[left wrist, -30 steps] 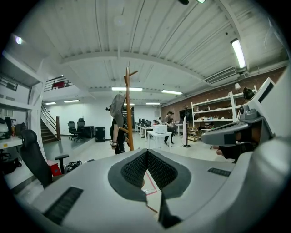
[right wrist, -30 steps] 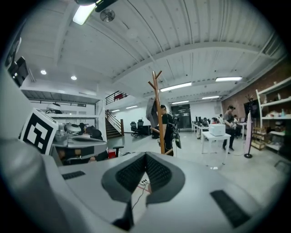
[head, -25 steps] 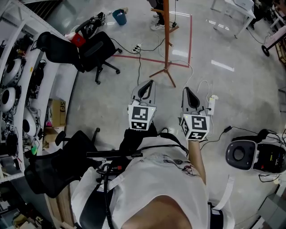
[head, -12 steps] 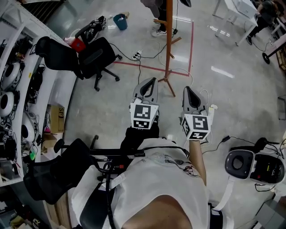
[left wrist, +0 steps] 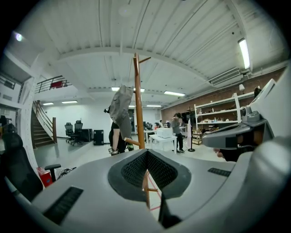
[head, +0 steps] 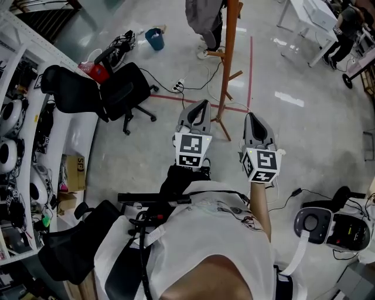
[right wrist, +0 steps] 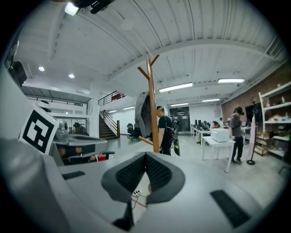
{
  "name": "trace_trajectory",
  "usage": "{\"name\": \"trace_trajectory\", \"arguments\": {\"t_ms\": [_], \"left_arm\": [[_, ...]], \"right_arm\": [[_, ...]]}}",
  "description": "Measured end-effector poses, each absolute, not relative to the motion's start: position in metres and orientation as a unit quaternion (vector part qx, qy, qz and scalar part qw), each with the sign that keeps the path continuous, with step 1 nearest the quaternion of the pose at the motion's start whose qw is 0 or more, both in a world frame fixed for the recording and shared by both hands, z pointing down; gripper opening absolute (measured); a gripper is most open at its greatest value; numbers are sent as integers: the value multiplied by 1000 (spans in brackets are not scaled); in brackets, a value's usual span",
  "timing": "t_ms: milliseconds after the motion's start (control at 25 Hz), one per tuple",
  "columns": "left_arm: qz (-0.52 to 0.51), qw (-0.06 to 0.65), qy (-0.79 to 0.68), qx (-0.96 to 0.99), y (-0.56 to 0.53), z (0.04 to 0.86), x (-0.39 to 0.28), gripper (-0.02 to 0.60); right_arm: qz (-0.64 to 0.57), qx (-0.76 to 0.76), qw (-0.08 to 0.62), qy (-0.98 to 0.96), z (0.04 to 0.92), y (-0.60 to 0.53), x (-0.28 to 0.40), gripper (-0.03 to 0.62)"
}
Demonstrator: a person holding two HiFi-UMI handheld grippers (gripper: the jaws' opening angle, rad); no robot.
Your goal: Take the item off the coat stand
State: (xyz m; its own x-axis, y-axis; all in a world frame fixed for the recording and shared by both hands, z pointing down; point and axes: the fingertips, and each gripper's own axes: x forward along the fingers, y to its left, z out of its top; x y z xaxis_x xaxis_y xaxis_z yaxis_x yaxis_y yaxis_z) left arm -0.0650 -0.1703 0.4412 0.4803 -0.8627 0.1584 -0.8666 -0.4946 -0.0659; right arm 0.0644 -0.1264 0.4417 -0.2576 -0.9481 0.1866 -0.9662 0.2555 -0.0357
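Observation:
A wooden coat stand [head: 227, 58] rises from the floor ahead of me, with a grey garment [head: 203, 17] hanging from its top on the left side. Both grippers are held side by side in front of my chest, short of the stand's base. My left gripper [head: 203, 105] is shut and empty; in the left gripper view [left wrist: 148, 157] the stand [left wrist: 137, 104] and garment [left wrist: 120, 107] lie ahead, well beyond the jaws. My right gripper [head: 251, 117] is shut and empty too, facing the stand [right wrist: 152, 104] and garment [right wrist: 143, 113] over its closed jaws [right wrist: 145, 157].
Two black office chairs [head: 117, 88] stand left of the stand, by white shelving [head: 23, 117]. A power strip with cables [head: 179, 85] and red floor tape [head: 199, 101] lie near its base. A person [right wrist: 164, 129] stands behind the stand. A floor device [head: 319, 222] sits at right.
The view has moved toward the coat stand: its base is closer to the grippers and the grey garment has come into sight at the top. Both grippers stay shut.

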Motion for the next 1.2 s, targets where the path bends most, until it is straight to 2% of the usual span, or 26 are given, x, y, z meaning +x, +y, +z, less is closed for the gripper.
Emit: {"name": "trace_trajectory", "arguments": {"t_ms": [600, 1200], "left_arm": [[90, 13, -497, 863, -240, 438, -59, 2], [63, -20, -577, 814, -298, 395, -52, 2]], "right_arm": [[90, 611, 93, -781, 452, -194, 62, 5], [58, 594, 66, -800, 429, -224, 101, 5]]}}
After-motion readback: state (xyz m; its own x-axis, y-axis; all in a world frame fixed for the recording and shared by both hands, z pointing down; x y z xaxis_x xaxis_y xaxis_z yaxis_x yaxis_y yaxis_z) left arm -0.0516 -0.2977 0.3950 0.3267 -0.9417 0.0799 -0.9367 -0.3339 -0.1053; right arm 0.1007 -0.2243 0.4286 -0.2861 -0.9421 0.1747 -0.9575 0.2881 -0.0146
